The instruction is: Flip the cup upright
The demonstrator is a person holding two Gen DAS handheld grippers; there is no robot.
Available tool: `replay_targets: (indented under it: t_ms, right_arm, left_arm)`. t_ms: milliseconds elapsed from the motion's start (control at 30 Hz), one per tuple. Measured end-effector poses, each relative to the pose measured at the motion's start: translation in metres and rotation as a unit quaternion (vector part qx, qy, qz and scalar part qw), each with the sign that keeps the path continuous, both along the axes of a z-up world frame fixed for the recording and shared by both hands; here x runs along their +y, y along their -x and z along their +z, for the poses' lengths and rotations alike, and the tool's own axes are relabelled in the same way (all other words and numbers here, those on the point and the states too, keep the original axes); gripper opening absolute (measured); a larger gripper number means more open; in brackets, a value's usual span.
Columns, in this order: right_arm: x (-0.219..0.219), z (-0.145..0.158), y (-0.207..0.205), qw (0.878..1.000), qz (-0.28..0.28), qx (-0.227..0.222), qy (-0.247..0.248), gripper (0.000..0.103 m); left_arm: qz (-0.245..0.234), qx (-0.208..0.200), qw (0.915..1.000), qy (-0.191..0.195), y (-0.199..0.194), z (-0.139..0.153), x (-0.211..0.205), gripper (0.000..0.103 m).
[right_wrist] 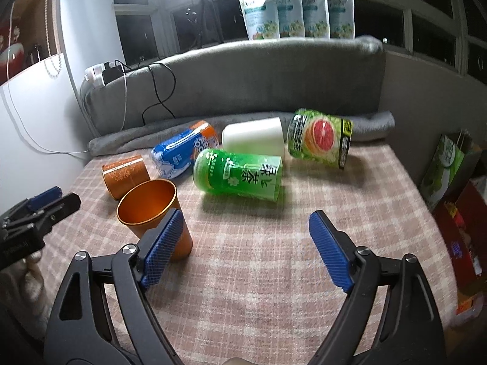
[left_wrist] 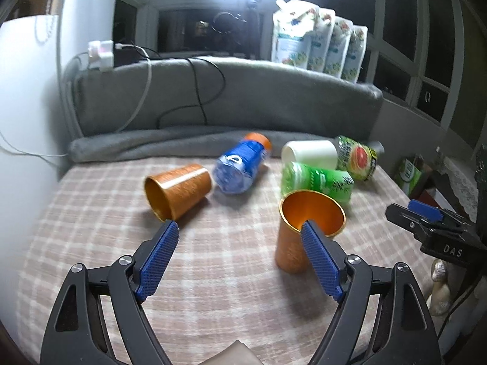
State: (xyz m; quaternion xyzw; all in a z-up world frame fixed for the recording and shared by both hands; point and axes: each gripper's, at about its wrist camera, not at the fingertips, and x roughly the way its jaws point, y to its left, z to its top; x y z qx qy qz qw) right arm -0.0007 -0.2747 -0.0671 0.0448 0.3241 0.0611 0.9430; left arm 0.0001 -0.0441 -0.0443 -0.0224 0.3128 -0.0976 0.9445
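Observation:
An orange cup stands upright on the checked cloth, mouth up; it also shows in the right wrist view. A second orange cup lies on its side, mouth toward me, also in the right wrist view. A white cup lies on its side at the back, also in the right wrist view. My left gripper is open and empty, its right finger in front of the upright cup. My right gripper is open and empty, its left finger in front of the same cup.
A blue bottle, a green tea bottle and a grapefruit bottle lie on the cloth. A grey cushion with cables backs the surface. Refill pouches stand behind it. Boxes sit off the right edge.

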Motion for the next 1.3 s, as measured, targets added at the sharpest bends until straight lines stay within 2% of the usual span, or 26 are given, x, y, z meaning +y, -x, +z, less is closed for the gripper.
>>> replay_targets:
  t_ms: [133,267,633,800,1033,1100,1300]
  right_arm:
    - [0.006,0.005,0.002,1.0,-0.001,-0.014,0.012,0.088]
    - [0.01,0.008,0.005,1.0,-0.003,-0.025,0.012,0.095]
    - [0.015,0.019,0.013,0.996,-0.037,-0.074,0.039,0.096]
    - [0.013,0.023,0.016,0.994,-0.05,-0.092,0.041,0.096]
    - [0.016,0.029,0.021,0.99,-0.063,-0.117,0.055,0.096]
    - [0.016,0.031,0.022,0.989,-0.065,-0.124,0.056,0.103]
    - [0.018,0.037,0.027,0.985,-0.07,-0.142,0.063,0.103]
  left_arm:
    - [0.017,-0.009,0.9998,0.004,0.002,0.006,0.008,0.083]
    - [0.031,-0.024,0.9992,0.003,0.004,0.012,0.014,0.083]
    - [0.051,-0.061,0.9969,0.004,0.011,0.026,0.021,0.084]
    - [0.067,-0.096,0.9931,-0.004,0.018,0.036,0.023,0.087]
    - [0.072,-0.114,0.9908,-0.014,0.021,0.04,0.022,0.087]
    - [0.073,-0.122,0.9896,-0.021,0.023,0.041,0.02,0.087]
    - [0.072,-0.141,0.9869,-0.032,0.027,0.046,0.018,0.087]
